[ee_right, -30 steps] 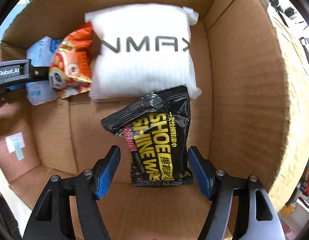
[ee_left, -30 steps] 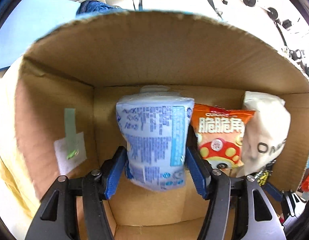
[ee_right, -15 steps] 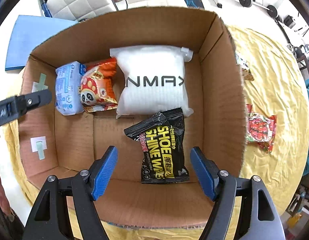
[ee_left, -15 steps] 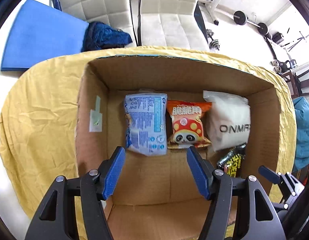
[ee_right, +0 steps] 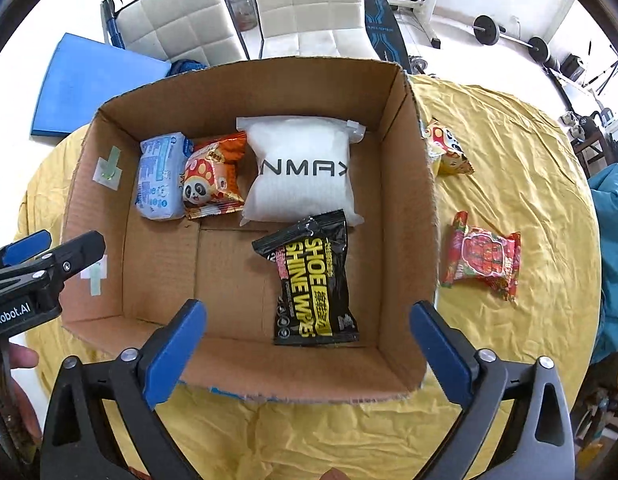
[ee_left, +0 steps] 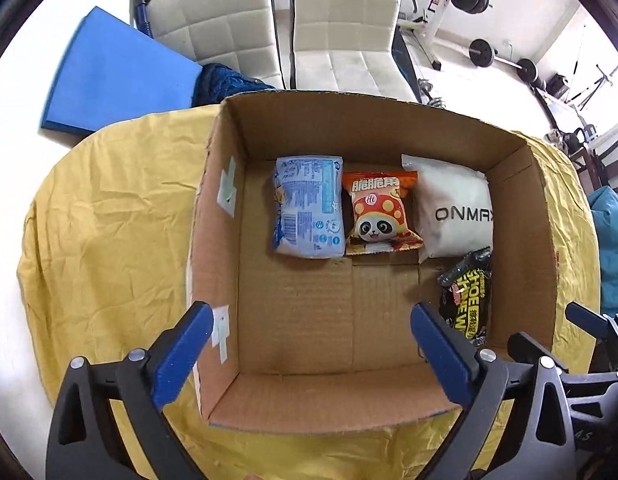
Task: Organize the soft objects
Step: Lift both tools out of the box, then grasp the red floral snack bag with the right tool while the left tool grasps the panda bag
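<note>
Right wrist view: both my grippers (ee_right: 307,344) (ee_left: 311,350) gaped empty above the box (ee_right: 425,216); next, I judged, the red packet (ee_right: 483,258) at right.

- White pouch (ee_left: 455,212): "ONMAX" in black letters.
- Black packet (ee_right: 315,284): "SHOE SHINE WIPES" in yellow letters.
- Left gripper (ee_right: 27,276) body: "enRobot.AI", the start cut off.
- Orange panda snack bag (ee_left: 379,216): Chinese characters on top.

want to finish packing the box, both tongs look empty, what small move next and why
Probably swing the right tongs rightward toward the red snack packet. Both tongs are open and empty above the cardboard box, which already holds four packs, while that packet and another snack bag lie outside on the yellow cloth, on the right tongs' side.
</note>
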`<action>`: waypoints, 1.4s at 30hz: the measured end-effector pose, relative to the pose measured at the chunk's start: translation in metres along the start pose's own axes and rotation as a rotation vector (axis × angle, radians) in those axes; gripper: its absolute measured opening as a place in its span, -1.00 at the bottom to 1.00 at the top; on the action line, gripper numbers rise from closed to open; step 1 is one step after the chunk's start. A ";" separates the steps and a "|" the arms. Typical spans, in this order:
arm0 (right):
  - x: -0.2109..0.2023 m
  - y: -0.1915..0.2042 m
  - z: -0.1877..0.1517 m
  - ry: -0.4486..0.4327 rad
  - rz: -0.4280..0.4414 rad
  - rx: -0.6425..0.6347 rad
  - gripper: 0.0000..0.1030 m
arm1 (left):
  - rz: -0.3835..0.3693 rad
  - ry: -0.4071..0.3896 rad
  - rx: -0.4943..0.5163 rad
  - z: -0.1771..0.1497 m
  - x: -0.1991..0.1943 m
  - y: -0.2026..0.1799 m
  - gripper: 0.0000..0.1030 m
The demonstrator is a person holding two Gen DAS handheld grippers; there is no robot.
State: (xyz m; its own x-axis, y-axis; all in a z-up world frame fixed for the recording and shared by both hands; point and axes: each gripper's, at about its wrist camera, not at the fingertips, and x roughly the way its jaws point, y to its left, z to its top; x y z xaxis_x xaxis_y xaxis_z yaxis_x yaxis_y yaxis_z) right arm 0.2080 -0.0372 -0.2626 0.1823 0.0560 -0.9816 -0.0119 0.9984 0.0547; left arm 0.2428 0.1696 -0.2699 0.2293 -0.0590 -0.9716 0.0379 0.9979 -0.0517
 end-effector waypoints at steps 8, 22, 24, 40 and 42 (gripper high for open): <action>-0.032 -0.006 -0.021 -0.062 0.026 0.005 1.00 | -0.001 -0.074 -0.012 -0.028 -0.043 -0.007 0.99; -0.101 -0.014 -0.043 -0.189 0.082 -0.057 1.00 | -0.061 -0.133 -0.091 -0.055 -0.105 -0.019 0.99; -0.100 -0.025 -0.042 -0.171 0.095 -0.063 1.00 | -0.056 -0.136 -0.085 -0.057 -0.106 -0.027 0.99; 0.077 -0.174 0.022 0.293 -0.085 -0.502 1.00 | 0.082 -0.026 0.015 -0.012 -0.015 -0.130 0.99; 0.104 -0.175 0.026 0.326 -0.114 -0.565 1.00 | 0.086 0.002 0.013 -0.005 -0.001 -0.139 0.99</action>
State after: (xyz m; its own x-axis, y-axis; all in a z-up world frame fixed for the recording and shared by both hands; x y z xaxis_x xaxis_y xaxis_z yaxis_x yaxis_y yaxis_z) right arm 0.2548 -0.2061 -0.3690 -0.0926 -0.1420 -0.9855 -0.5403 0.8386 -0.0701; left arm 0.2321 0.0312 -0.2635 0.2305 0.0274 -0.9727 0.0302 0.9989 0.0353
